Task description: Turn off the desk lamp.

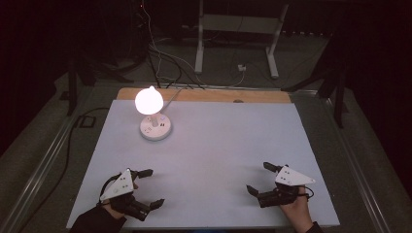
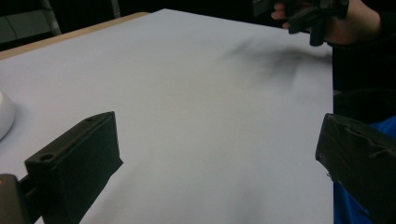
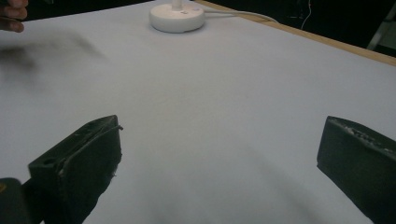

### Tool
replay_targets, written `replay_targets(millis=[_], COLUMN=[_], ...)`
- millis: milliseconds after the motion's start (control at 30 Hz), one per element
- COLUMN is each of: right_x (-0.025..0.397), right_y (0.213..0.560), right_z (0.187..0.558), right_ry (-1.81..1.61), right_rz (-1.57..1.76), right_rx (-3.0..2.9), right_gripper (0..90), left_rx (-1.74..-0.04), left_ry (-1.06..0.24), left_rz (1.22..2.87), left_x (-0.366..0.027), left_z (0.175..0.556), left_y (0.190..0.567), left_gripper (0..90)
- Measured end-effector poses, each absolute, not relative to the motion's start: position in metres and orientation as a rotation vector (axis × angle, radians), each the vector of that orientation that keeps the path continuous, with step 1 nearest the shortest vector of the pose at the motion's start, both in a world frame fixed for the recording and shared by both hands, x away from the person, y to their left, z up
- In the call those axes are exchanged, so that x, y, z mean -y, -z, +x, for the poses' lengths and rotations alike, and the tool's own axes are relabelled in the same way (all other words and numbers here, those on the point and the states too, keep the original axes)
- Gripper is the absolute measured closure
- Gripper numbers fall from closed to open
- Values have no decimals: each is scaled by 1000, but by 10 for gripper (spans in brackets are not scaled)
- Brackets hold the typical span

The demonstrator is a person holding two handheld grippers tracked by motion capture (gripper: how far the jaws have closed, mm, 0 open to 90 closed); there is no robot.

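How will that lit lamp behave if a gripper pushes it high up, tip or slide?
The lamp looks top-heavy: a glowing bulb-like head on a thin stem, so a high push probably tips it. Its round base is wide and flat, so a low push likely slides it. Its cord trails back and may drag.

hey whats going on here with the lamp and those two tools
A person holds a black two-jaw tool in each hand at the near edge of the white table. The left tool and right tool are both open and hold nothing. The small white round-based lamp is lit at the far left, untouched.
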State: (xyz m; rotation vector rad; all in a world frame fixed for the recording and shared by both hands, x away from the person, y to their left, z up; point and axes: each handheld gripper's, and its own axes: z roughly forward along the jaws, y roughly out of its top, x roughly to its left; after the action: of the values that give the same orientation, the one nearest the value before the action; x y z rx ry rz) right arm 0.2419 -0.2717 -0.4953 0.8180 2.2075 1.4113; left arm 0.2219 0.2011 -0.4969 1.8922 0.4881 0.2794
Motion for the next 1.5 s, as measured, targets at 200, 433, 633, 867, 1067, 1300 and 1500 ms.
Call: replay_targets(millis=[200, 433, 633, 867, 1067, 1300, 1500], right_x=[271, 273, 272, 272, 271, 271, 270], right_y=[494, 493, 492, 491, 490, 490, 490], right_z=[241, 240, 240, 240, 239, 239, 239], right_ry=[-1425, -1440, -1446, -1453, -1457, -1461, -1461], right_rz=[807, 814, 809, 808, 800, 802, 795], right_rx=[-2192, -2170, -2165, -2160, -2154, -2154, -2155], right_gripper=[0, 0, 0, 0, 0, 0, 0], left_rx=[-477, -457, -446, -436, -439, -462, -486], left_ry=[-257, -231, -215, -209, -211, -255, -273], left_rz=[1906, 1906, 1903, 1884, 1883, 1871, 1854], left_x=[-199, -194, -191, -187, -184, -183, -186], left_z=[221, 219, 219, 221, 226, 231, 238], left_y=[496, 490, 483, 475, 469, 462, 457], left_gripper=[5, 5, 5, 5, 5, 5, 5])
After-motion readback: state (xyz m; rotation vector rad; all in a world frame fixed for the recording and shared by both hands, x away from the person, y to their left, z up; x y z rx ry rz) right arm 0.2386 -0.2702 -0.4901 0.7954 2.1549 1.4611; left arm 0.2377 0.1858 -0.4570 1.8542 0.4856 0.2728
